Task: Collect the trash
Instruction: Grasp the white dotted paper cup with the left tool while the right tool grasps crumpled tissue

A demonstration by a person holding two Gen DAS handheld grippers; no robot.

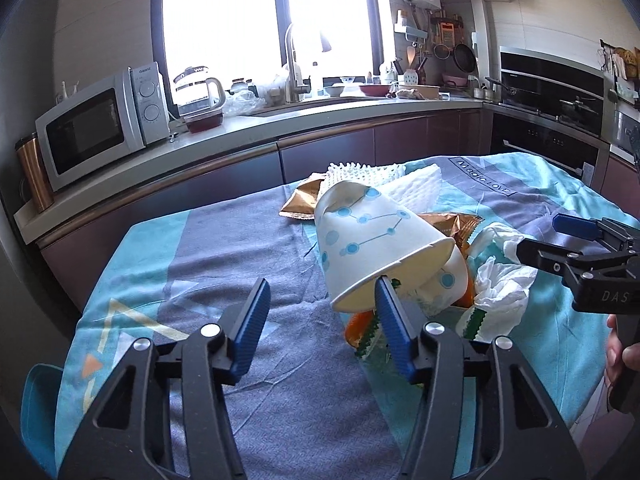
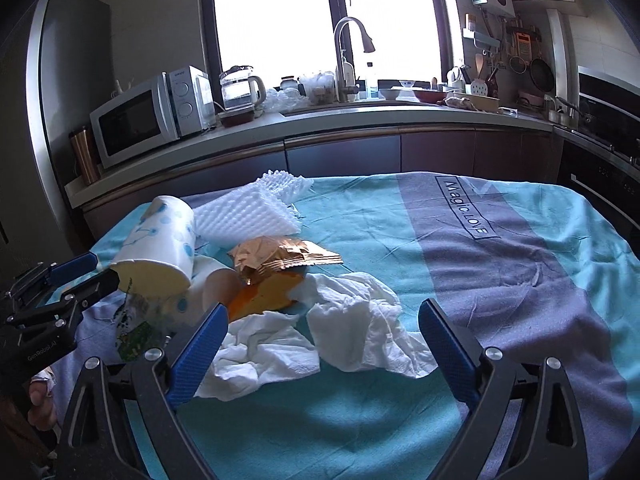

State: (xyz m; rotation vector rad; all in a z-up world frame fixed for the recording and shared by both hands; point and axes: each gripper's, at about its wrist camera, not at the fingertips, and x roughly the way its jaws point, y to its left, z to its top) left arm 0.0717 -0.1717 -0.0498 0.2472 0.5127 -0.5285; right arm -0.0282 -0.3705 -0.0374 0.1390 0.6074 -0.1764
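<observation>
My desk point(image 2: 500, 280), draped in soft teal-and-grey cloth before a sunlit kitchen counter point(image 2: 360, 116), carries crumpled tissue point(image 2: 352, 332), coppery foil wrappers point(image 2: 280, 256) and dimpled foam point(image 2: 240, 216); my left jaws stand parted, one finger seemingly inside the tilted paper cup point(image 1: 376, 248), my right jaws wide open, empty.

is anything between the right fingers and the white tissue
Nothing visible. The right gripper is open, and the crumpled tissue lies on the cloth straight ahead, partly between its fingers already. The orange wrapper and paper cups sit behind and to the left.
</observation>
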